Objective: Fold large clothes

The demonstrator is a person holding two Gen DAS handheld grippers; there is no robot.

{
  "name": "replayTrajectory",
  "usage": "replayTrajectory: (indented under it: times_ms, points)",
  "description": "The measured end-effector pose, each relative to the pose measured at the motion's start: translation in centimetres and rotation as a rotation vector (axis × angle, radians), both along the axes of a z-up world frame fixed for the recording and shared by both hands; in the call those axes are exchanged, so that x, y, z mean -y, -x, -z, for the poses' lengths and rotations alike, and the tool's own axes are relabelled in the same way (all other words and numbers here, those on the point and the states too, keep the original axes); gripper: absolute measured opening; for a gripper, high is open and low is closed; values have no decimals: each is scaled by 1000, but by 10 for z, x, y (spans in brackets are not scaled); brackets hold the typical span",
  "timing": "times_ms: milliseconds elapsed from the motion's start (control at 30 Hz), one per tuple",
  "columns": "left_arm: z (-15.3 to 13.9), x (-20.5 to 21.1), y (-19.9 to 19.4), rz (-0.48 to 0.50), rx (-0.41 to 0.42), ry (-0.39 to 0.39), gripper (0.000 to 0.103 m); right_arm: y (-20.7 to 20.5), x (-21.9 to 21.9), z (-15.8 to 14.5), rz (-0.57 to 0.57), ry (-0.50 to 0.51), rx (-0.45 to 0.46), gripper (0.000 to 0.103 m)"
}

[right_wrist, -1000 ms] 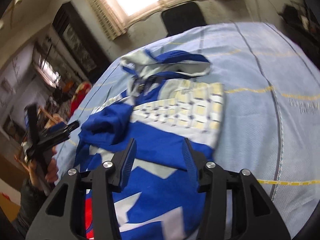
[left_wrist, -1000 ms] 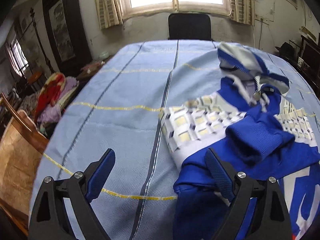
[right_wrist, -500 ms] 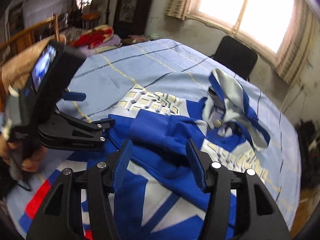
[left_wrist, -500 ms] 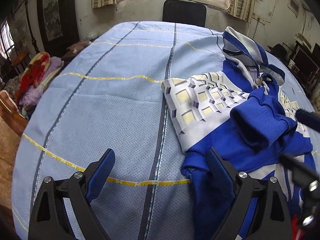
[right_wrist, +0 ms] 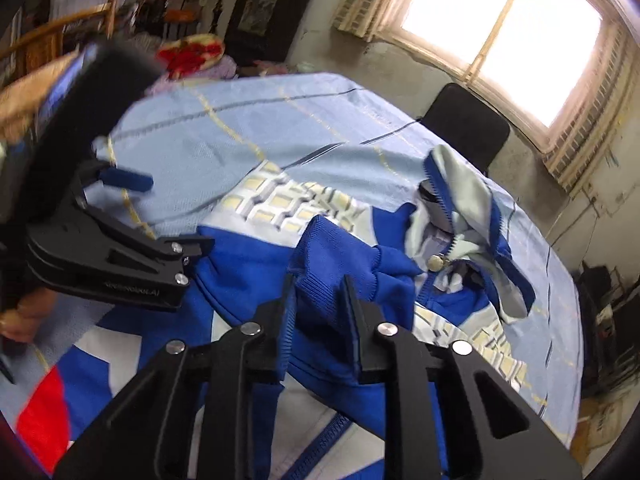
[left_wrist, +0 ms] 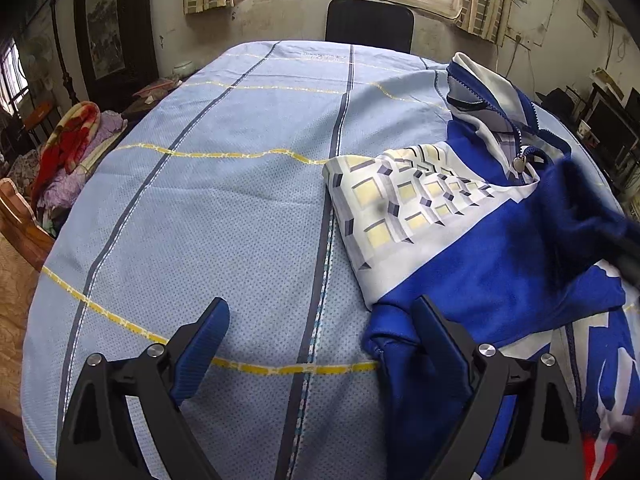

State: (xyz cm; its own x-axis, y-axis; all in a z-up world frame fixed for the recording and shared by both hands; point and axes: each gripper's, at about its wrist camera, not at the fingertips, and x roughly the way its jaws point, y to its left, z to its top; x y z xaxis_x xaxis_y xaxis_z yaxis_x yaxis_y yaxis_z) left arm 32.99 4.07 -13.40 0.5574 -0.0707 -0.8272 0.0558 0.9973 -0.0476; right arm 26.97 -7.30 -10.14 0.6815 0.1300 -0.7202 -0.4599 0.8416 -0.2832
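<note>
A blue, white and red zip-up jacket [left_wrist: 492,248] lies crumpled on the right half of the surface [left_wrist: 224,200], which is covered by a light blue cloth with yellow and dark stripes. In the left wrist view its long axis runs from the near right edge toward the far window, with the grey-and-blue collar [left_wrist: 476,84] at the far end, standing up and partly unzipped. A checked white-and-yellow panel [left_wrist: 404,200] faces left, toward the bare part of the cloth. A ribbed blue sleeve cuff [right_wrist: 340,256] is folded across the chest.

The left hand-held gripper [left_wrist: 320,328] hangs with its jaws wide apart; the right finger sits over the jacket's near blue hem, the left finger over bare cloth, and nothing is pinched. The right hand-held gripper [right_wrist: 318,292] has its jaws closing around the blue sleeve cuff, which lies between the fingers; the pads look to be pressing on the fabric.

Compared with a second ago, the right hand-held gripper has swung across and rolled, so the window now sits at the upper right of its view and the left device [right_wrist: 108,248], held by a hand [right_wrist: 24,312], shows at its left. The left view has dropped slightly closer to the cloth. The cuff, earlier in plain sight there, is now blurred at the right edge.
</note>
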Motion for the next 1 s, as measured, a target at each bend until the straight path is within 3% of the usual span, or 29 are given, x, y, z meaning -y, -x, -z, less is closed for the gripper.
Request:
replayTrajectory:
  times_ms: [233,500,533,567,700,767,833,1000]
  points:
    - [0,5,5,-6,30,-41,94,-2,108,-39,255,-336,-79,15]
    - [1,4,7,-11,39,-41,98,3,208,0,473,-601,-262,14]
    - [1,3,7,-11,39,-38,98,4,215,5,491,-619,-279,13]
    - [1,3,6,-12,38,-36,99,4,221,11,510,-633,-296,0]
    - [2,0,6,-13,38,-25,99,-3,240,38,603,-599,-380,0]
    - [-1,-1,8,-11,43,-18,97,-1,247,43,615,-609,-378,0]
    - [-14,-2,11,-23,72,-17,88,5,250,32,610,-619,-339,0]
    - [-54,31,12,79,130,69,88,8,236,-8,509,-635,-257,0]
